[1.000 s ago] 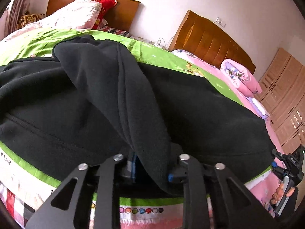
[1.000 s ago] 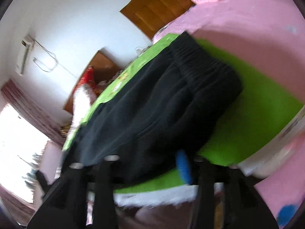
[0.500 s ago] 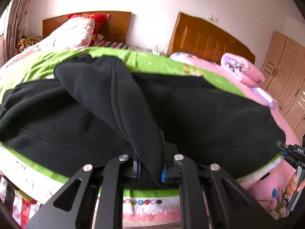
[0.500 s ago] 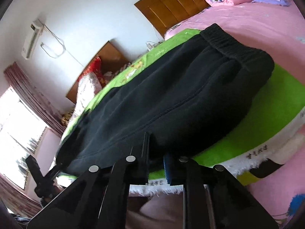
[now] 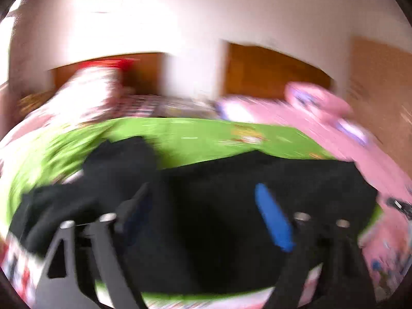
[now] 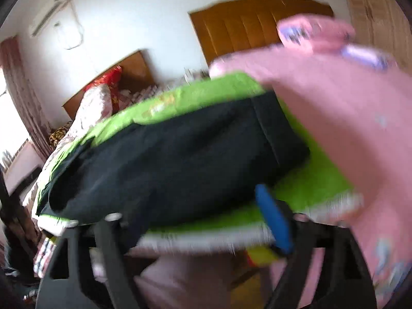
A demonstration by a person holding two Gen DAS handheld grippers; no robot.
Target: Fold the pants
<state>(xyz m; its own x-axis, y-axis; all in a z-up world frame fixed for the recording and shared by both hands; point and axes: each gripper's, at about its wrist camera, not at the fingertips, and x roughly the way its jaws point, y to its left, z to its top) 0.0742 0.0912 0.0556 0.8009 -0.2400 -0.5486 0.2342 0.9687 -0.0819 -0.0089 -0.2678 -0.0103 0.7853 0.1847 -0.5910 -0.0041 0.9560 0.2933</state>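
left gripper (image 5: 203,206): fingers just opened wide, leg fold released, nothing pinched | right gripper (image 6: 203,211): fingers just opened wide, empty | pants (image 6: 180,154): flat on green blanket (image 6: 316,180) on bed, no longer lifted

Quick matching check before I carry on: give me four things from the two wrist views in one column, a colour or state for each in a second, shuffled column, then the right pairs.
Things:
1. pants
2. sheet
3. left gripper
4. headboard

Colour or state:
A. brown wood
B. open, nothing between the fingers
C. black, lying flat on the bed
D. bright green, under the pants

Pairs: 1-C, 2-D, 3-B, 4-A

The left gripper's jaws have just been opening; the right gripper is open too.
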